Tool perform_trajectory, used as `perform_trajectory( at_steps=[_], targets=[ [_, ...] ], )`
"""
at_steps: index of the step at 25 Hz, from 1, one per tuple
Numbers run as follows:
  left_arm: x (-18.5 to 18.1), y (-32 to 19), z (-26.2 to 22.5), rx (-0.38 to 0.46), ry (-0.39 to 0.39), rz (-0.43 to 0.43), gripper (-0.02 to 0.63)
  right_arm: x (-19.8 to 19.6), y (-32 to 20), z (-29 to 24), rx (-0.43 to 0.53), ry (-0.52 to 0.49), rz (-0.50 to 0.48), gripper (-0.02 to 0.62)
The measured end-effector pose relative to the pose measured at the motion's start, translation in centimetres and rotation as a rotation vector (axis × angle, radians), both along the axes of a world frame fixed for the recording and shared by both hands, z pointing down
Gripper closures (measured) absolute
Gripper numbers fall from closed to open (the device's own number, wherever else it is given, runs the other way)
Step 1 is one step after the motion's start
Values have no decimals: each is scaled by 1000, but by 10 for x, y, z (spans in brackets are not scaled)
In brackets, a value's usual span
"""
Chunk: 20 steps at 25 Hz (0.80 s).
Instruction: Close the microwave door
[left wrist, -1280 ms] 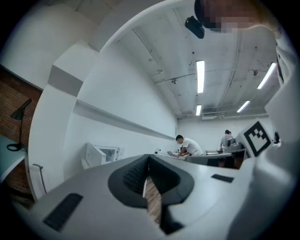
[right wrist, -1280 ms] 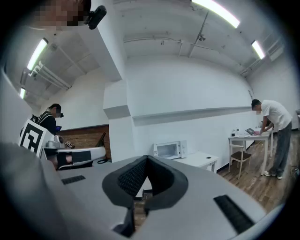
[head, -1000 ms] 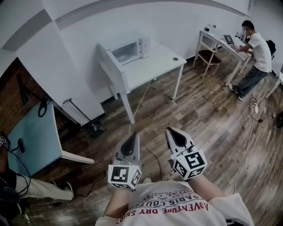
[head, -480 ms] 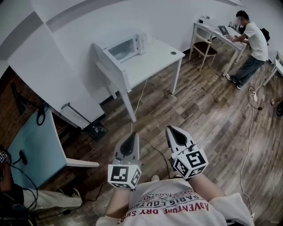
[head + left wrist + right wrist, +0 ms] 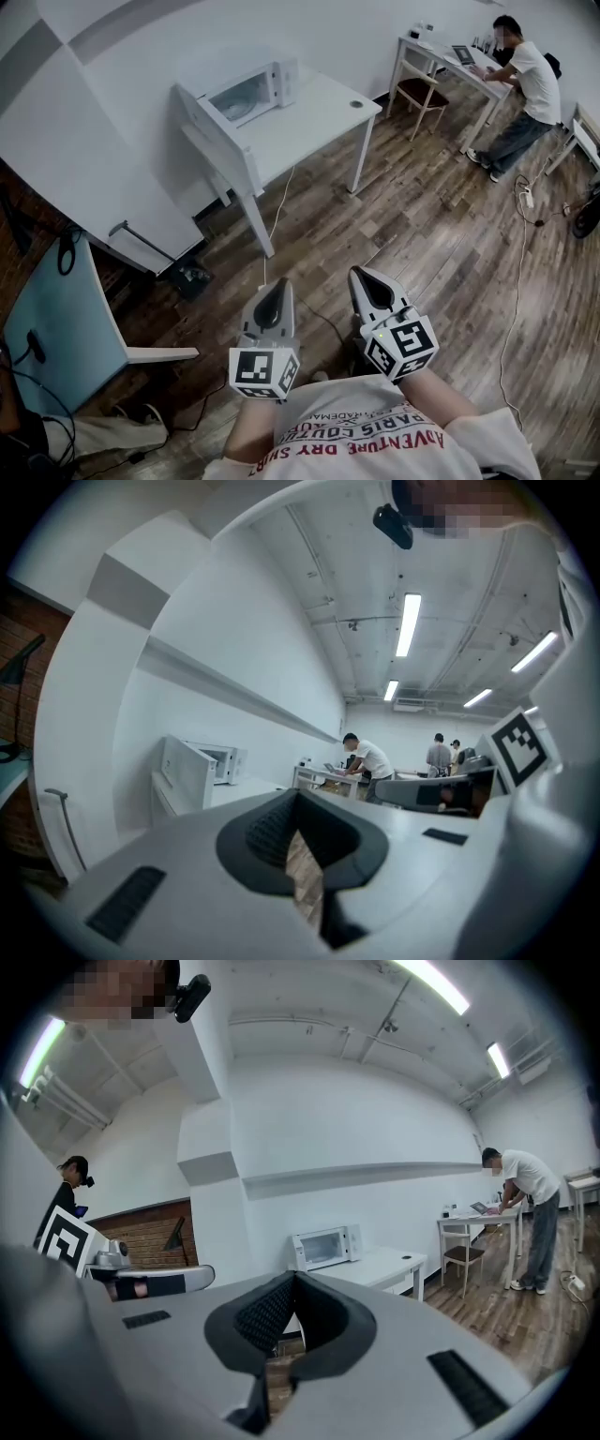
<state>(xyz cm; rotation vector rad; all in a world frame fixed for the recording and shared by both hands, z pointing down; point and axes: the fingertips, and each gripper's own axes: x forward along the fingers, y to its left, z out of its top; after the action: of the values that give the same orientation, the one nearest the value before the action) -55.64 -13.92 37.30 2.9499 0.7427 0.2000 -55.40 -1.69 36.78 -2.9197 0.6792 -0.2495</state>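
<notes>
1. You are in the approach step. Your left gripper (image 5: 278, 291) and right gripper (image 5: 365, 281) hang at your chest, fingers pressed together on nothing.
2. The microwave (image 5: 251, 91) stands well apart from them, at the table's (image 5: 314, 122) far left corner, with its door (image 5: 186, 772) swung open.
3. The next move, as I judge it, is to walk up and push that door shut.

Red print on a shirt, coded squares on the grippers

Nearest the camera, the person's white shirt (image 5: 375, 448) carries red lettering, upside down from here: "PARIS COUTU…" and "ADVENTURE DRY SHIR…", the ends cut off. The left gripper (image 5: 279, 287) and right gripper (image 5: 358, 275) each bear black-and-white square markers.
</notes>
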Motion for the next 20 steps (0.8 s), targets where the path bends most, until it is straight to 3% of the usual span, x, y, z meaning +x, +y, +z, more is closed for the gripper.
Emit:
perform_trajectory(
  at_steps=[8,12,17,20],
  targets=[
    [72,54,9,28,-3,-50,600,79,34,14,30,-19,-108,589],
    [125,93,9,-12,-46,-45,600,131,69,5,35,-16,-167,589],
    [187,146,-7,26,5,-109,600,193,125,-10,55,28,-178,589],
    [218,174,-9,-6,9,-112,600,228,149,-9,51,24,-186,589]
  ],
)
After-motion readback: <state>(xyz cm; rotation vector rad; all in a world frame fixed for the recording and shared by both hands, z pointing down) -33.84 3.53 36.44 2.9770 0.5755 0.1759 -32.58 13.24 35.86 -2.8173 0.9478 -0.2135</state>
